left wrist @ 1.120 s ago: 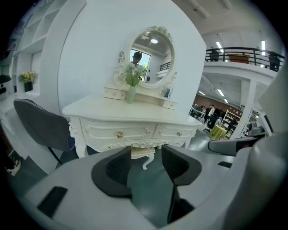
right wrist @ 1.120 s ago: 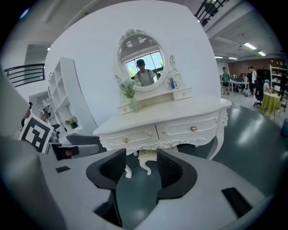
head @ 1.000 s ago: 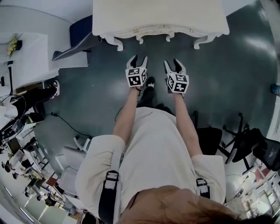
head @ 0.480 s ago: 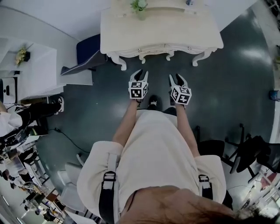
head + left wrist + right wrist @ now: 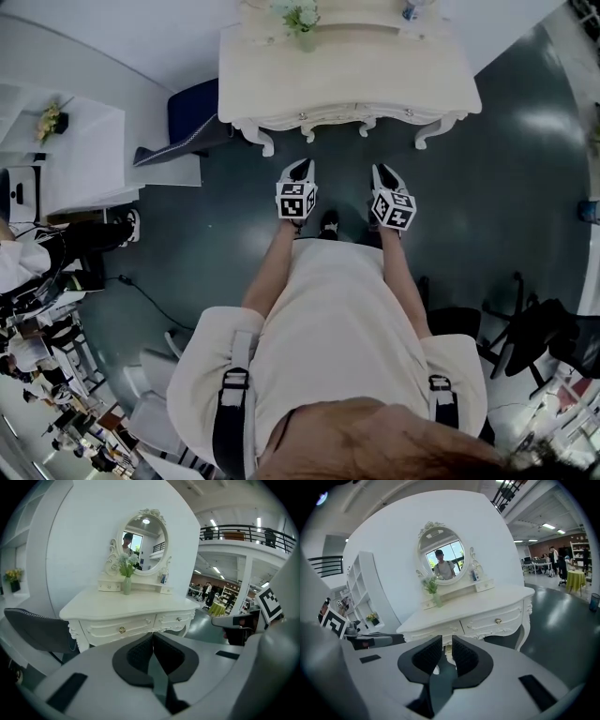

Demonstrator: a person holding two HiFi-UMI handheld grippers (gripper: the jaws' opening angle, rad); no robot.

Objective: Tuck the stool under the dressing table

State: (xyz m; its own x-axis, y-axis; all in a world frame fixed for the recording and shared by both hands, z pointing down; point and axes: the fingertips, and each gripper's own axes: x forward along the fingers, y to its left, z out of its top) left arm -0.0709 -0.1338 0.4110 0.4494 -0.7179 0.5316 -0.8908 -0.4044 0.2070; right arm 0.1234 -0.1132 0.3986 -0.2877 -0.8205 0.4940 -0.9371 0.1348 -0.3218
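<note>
- Stool shows nowhere around either gripper; probably already tucked under the cream carved dressing table [image 5: 347, 80] ahead.
- Left gripper [image 5: 300, 167] is shut, empty; right gripper [image 5: 383, 172] has just been closing, jaws slightly apart, empty.

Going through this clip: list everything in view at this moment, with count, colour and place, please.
dressing table: one, cream, against the white wall ahead
mirror: one, oval, white frame, at the tabletop's back
vase of flowers: one, pale green, before the mirror's left side
small bottle: one, colour unclear, at the mirror's right foot
chair: one, dark blue-grey, left of the table
shelf unit: one, white, far left
yellow flowers: one pot, on that unit
office chair: at least one, black, lower right
floor: dark grey
stool: cannot be made out
bystander: one, black trousers, left edge
left gripper: grey, shut, empty
right gripper: grey, jaws just closing, a narrow gap, nothing between
</note>
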